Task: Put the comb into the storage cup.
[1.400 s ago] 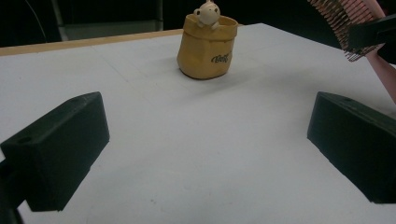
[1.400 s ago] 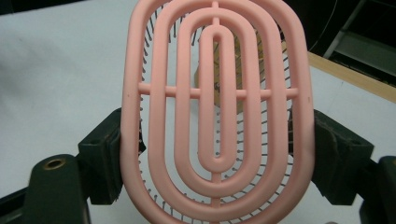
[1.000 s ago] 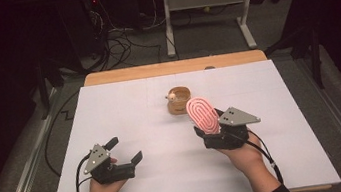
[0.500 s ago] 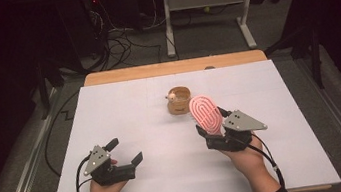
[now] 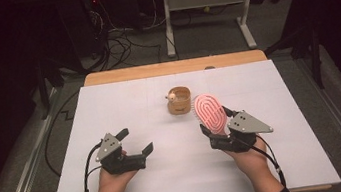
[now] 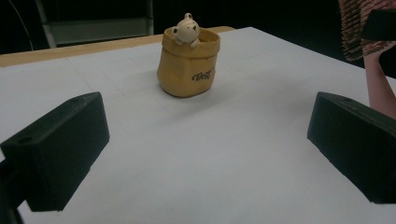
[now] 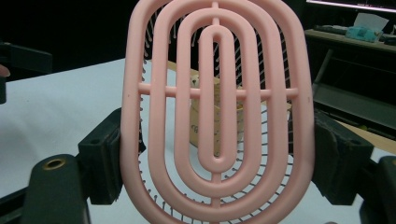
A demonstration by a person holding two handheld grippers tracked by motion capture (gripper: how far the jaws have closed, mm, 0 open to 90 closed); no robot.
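High view: white table [image 5: 170, 177] first, then my right gripper [image 5: 212, 131] clamped across a pink vented hairbrush [image 5: 209, 111], held upright just beside the yellow bear pot [image 5: 179, 100]. Left gripper [image 5: 137, 140] has jaws wide apart, empty, facing the pot from near the front edge. Risk as I see it: brush head is gripped by its edges, so a tilt could let it slip, or the bristles catch the pot's rim and tip it.
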